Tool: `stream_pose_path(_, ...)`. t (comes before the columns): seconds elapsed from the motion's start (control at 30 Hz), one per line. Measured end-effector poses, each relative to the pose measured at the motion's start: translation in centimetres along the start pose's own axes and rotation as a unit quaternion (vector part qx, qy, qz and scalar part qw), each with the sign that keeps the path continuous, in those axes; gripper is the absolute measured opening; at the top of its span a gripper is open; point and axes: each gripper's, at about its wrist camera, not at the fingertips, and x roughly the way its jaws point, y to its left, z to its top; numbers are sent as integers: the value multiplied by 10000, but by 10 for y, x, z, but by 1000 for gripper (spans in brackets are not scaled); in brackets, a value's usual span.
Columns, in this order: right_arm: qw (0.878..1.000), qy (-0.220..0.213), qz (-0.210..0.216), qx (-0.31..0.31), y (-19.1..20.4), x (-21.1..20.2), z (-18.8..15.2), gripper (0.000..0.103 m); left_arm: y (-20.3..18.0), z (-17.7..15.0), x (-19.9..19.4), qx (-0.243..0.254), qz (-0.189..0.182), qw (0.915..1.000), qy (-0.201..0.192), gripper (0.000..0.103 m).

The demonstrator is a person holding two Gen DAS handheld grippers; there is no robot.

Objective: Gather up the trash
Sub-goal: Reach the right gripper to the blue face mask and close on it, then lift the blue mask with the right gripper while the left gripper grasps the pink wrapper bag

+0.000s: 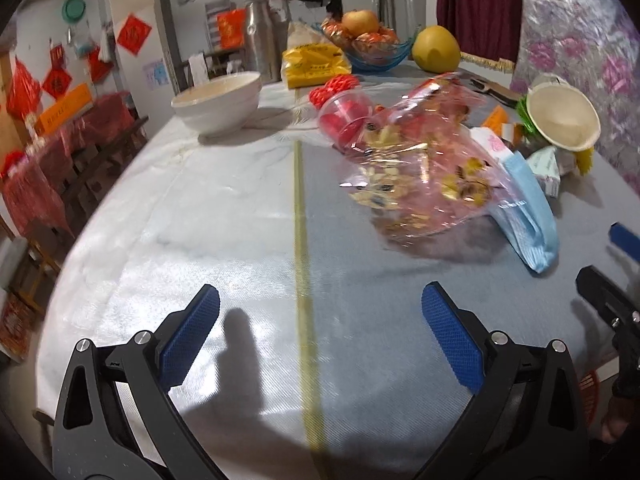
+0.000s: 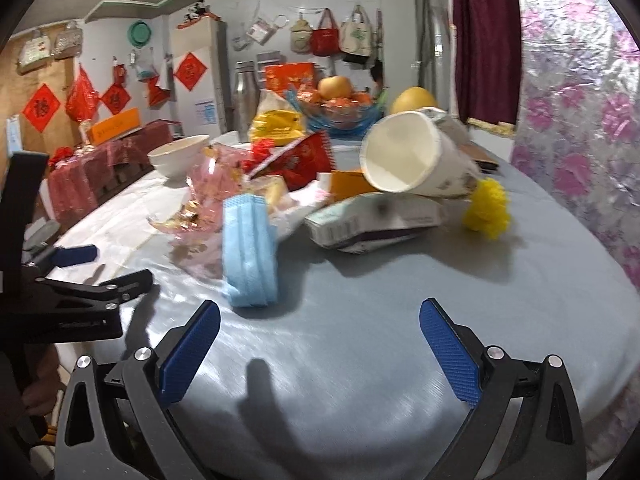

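Tongs count: two, left tongs (image 1: 320,320) and right tongs (image 2: 320,336), both spread wide with nothing between the blue pads, hovering over the near part of the table (image 1: 224,240).
Left tongs from the other side: also peeking in at the left edge of the right wrist view (image 2: 86,270), near edge of the table.
Trash pile: sitting mid-table, right of the yellow seam, far side of both tongs, not touched by either.
Face mask: one, blue (image 2: 250,252), pleated and crumpled, nearest bit of trash, just ahead of the right tongs.
Pink wrapper: one, clear pink plastic bag (image 1: 424,168) with gold flecks, puffed up, left part of the pile, touching the mask.
Paper cups: one, white paper cup (image 2: 404,156), tipped on its side, mouth facing the camera, propped on top of other stuff.
Flat carton: one, squashed white carton (image 2: 372,220) with printing on it, under the cup.
Yellow net: one, foam fruit net (image 2: 486,210), right of the carton, looks like touching it.
Clear cup: one, plastic cup (image 1: 346,114) lying down with red stuff inside, far end of the pink wrapper.
Not trash, probably: white bowls (image 1: 218,102), two stacked by the look of it, far left; blue fruit bowl (image 1: 372,54) and one pomelo (image 1: 436,48) at the far end.
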Motion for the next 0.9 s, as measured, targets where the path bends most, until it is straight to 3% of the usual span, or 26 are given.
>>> stream_pose_path(0.33,9981,160,582,146,14,33,14,70,8,-2,3,-121,-73,9998,-159,98)
stream_pose_path(0.43,9989,158,436,46,16,38,13,43,7,-3,2,-95,-91,9996,-261,97)
stream_pose_path(0.47,9988,167,459,-5,16,39,13,29,7,-3,2,-98,-99,9996,-263,97)
stream_pose_path(0.67,9988,49,485,12,2,24,11,29,7,5,-11,-127,-575,9975,-395,97)
stream_pose_path(0.9,9991,-33,405,149,-21,7,5,30,-26,20,-26,345,-1101,9911,-666,97)
